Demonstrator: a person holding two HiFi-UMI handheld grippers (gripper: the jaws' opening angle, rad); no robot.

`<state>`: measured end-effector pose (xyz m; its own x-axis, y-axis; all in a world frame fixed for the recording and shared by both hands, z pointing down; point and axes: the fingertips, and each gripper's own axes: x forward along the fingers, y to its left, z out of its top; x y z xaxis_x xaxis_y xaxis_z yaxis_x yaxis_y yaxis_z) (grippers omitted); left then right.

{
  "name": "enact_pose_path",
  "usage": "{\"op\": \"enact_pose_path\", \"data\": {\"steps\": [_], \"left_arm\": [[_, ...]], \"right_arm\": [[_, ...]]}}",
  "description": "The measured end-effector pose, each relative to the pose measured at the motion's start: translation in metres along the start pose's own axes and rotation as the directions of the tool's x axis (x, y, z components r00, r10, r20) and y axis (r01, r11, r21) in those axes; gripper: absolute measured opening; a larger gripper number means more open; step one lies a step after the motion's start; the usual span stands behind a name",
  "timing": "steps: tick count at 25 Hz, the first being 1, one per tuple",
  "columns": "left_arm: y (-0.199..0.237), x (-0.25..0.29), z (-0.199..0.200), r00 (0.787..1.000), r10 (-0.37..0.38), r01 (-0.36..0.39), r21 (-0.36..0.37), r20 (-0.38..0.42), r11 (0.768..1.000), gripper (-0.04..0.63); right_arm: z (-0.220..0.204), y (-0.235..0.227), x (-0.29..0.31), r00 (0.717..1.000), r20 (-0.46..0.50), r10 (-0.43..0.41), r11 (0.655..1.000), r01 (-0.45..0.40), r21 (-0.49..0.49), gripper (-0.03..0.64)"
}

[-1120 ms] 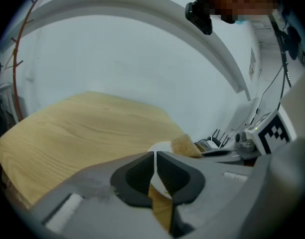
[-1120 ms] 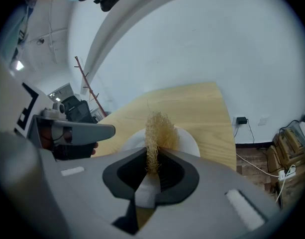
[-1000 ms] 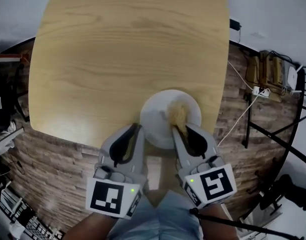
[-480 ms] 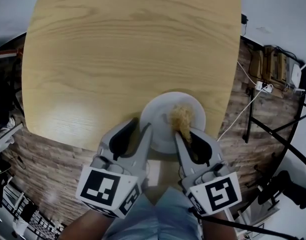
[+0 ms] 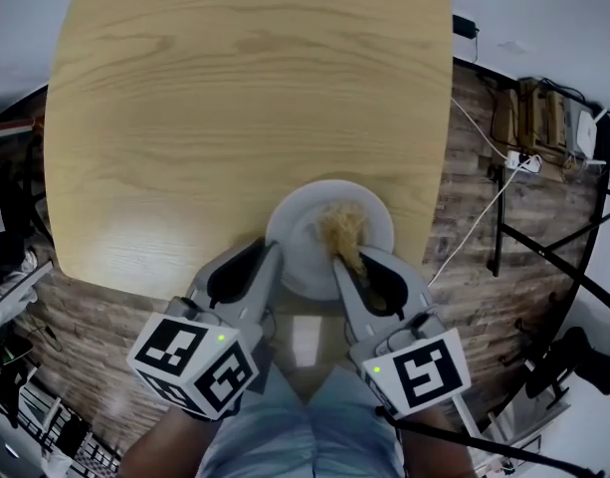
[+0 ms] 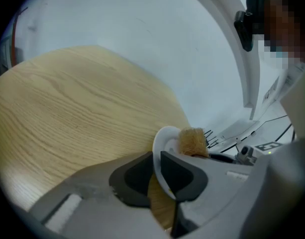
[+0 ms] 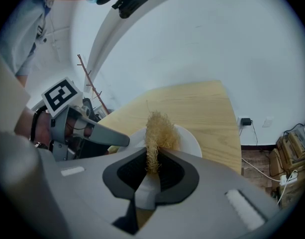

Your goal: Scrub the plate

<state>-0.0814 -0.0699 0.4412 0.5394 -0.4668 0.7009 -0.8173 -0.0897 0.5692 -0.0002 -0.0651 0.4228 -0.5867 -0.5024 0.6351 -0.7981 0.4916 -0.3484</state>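
Head view looks steeply down; both gripper views closely share the plate.

A light wooden table with round corners stands on a floor of brown planks; behind it is a white wall with a black plug; at the right a white cable runs to a power strip, near brown boxes and a black metal frame.
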Motion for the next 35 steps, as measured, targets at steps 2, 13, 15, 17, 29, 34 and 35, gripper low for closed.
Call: {"op": "enact_pose_path", "data": {"steps": [2,13,15,17,29,34,35], "left_arm": [[0.0,-0.001,0.001,1.0,-0.002,0.002,-0.017,0.009,1.0,0.071],[-0.016,-0.009,0.012,0.999,-0.006,0.0,0.161,0.035,0.987,0.066],[-0.023,-0.01,0.015,0.999,-0.014,0.006,0.198,0.043,0.98,0.066],[-0.028,-0.011,0.018,0.999,-0.029,0.017,0.232,0.046,0.972,0.066],[-0.031,-0.016,0.028,0.994,-0.032,0.012,0.185,0.106,0.983,0.057],[-0.029,-0.016,0.035,0.99,-0.023,0.0,0.159,0.141,0.987,0.052],[-0.028,-0.016,0.035,0.99,-0.022,0.0,0.158,0.142,0.987,0.052]], "right_arm": [[0.0,0.0,0.001,1.0,0.0,0.007,1.0,-0.007,0.011,0.043],[0.008,-0.035,-0.008,0.976,-0.139,-0.168,0.98,0.15,-0.13,0.043],[0.011,-0.034,-0.003,0.972,-0.162,-0.169,0.978,0.144,-0.154,0.043],[0.017,-0.028,0.002,0.973,-0.16,-0.164,0.973,0.133,-0.188,0.041],[0.025,0.032,0.012,0.988,-0.153,0.001,0.97,-0.038,-0.239,0.041],[0.011,0.049,0.008,0.981,-0.185,0.06,0.971,-0.101,-0.216,0.041],[0.007,0.051,0.007,0.979,-0.19,0.07,0.971,-0.111,-0.214,0.041]]}}
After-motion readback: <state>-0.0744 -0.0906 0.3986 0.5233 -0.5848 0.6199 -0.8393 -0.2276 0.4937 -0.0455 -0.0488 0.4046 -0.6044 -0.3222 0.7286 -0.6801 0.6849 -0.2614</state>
